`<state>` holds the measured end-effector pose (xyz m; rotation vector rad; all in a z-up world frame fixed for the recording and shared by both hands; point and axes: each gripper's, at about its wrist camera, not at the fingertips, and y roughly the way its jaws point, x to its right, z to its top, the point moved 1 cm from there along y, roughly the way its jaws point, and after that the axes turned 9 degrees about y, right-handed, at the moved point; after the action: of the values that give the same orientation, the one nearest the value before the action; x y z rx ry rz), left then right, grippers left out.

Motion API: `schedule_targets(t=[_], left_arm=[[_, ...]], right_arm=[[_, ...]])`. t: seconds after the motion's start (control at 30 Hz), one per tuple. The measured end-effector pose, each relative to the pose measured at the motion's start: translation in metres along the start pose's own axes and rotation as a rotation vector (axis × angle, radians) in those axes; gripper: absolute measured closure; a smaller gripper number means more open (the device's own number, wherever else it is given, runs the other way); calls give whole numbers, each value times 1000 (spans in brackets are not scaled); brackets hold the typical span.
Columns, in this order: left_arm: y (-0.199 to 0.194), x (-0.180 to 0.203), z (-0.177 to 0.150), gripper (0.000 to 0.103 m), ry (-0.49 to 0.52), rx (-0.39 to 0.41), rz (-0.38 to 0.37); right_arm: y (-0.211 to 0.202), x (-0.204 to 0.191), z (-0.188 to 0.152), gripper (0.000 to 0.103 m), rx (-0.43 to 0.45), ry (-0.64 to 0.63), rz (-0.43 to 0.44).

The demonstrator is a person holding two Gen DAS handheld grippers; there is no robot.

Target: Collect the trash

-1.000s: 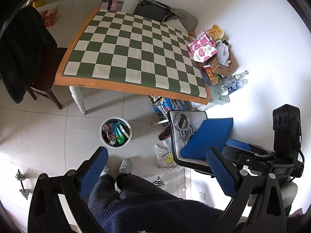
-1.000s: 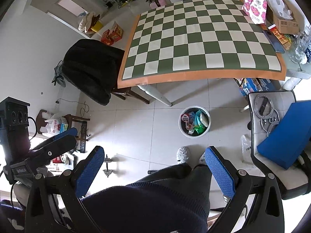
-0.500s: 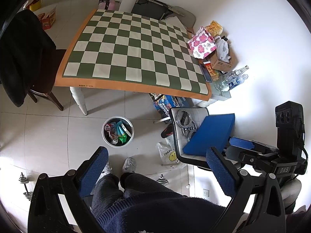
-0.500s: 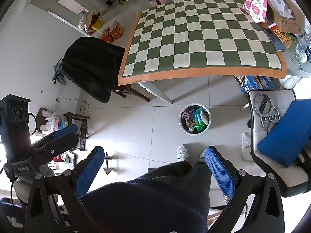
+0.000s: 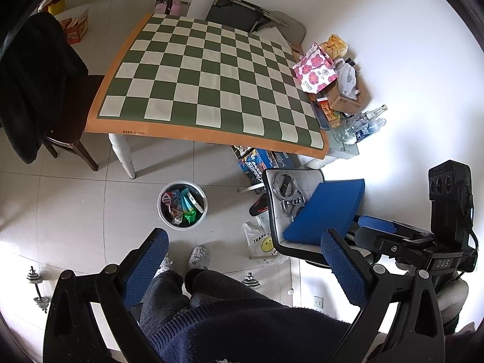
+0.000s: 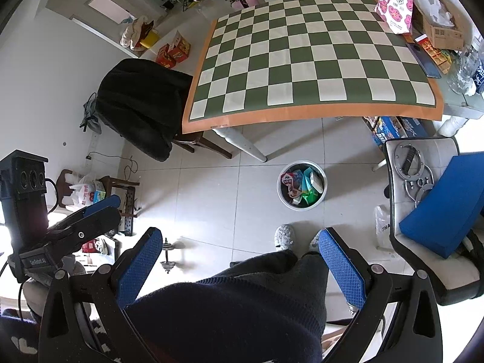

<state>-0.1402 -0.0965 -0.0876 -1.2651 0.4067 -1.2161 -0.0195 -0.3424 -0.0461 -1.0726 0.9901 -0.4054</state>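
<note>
A round grey trash bin [image 5: 182,204] [image 6: 302,184] holding several coloured wrappers stands on the tiled floor in front of the checkered table [image 5: 208,81] [image 6: 305,57]. My left gripper [image 5: 242,260] hangs high above the floor, open and empty, over the person's legs. In the right wrist view my right gripper [image 6: 240,260] is also open and empty, and the left gripper's body shows at the lower left. Packets, a pink flowered bag [image 5: 315,71] [image 6: 393,7], a cardboard box and bottles [image 5: 363,124] crowd the table's far right edge.
A chair draped with a black coat [image 5: 27,90] [image 6: 139,106] stands left of the table. A white chair with a blue cushion [image 5: 328,208] [image 6: 444,208] and metal rings is at right. A plastic bag [image 5: 261,243], dumbbells [image 5: 36,284] and boxes lie on the floor.
Both grippers have drifted slightly, so the table and bin shift a little in view. Both stay open and empty.
</note>
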Motion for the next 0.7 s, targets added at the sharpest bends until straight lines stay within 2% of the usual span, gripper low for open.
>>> schedule_targets(t=[0.7], left_arm=[[-1, 2, -2, 0, -4, 4, 1]], right_arm=[[0, 0, -5, 0, 6, 9, 1]])
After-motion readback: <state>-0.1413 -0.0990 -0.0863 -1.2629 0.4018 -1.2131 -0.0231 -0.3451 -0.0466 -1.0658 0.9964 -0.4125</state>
